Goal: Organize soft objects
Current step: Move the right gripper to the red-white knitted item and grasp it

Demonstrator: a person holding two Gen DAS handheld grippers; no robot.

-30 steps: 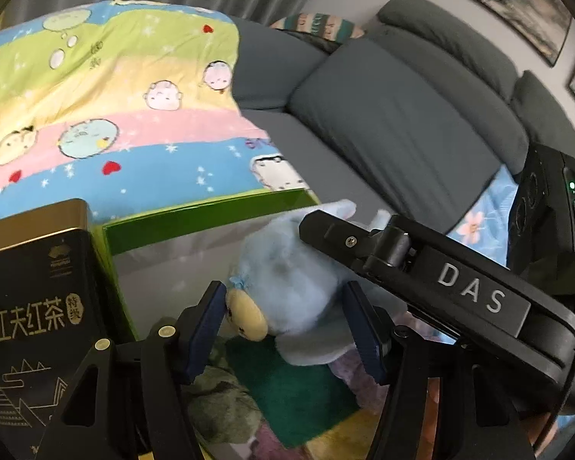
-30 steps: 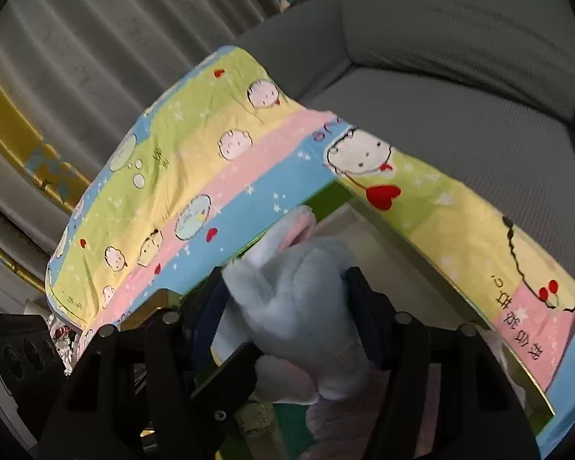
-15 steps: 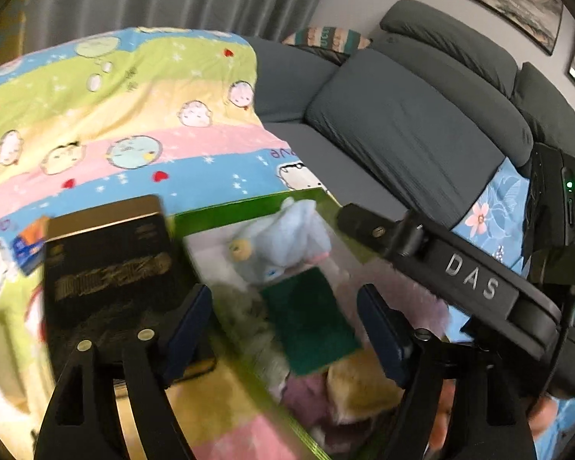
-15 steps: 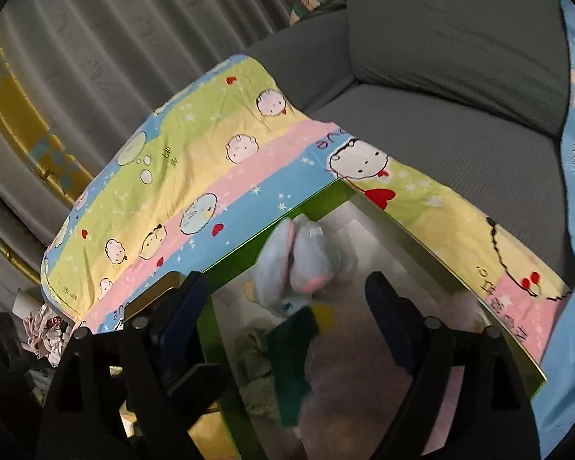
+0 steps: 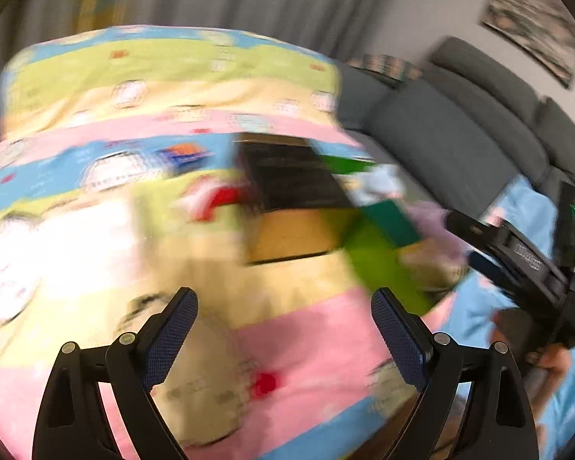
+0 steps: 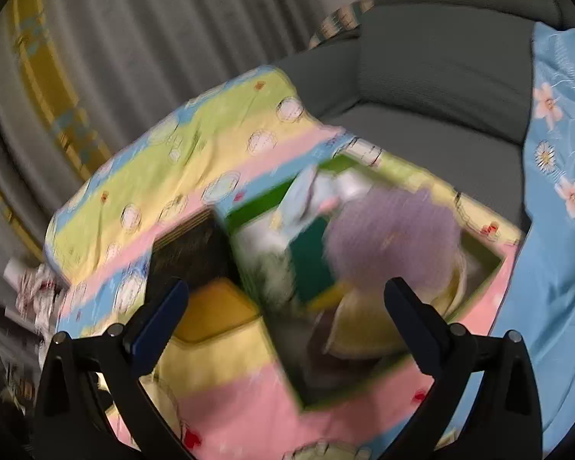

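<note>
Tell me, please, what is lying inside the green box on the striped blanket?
Inside the green box lie a light blue plush toy, a purple fluffy item, a dark green cloth and something yellowish. Blur hides details, and anything beneath this pile is covered.

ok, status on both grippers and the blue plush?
Left gripper and right gripper both empty, jaws opening. Blue plush lies in the green box with other soft items. Frames blurred; nothing seen blocking.
</note>
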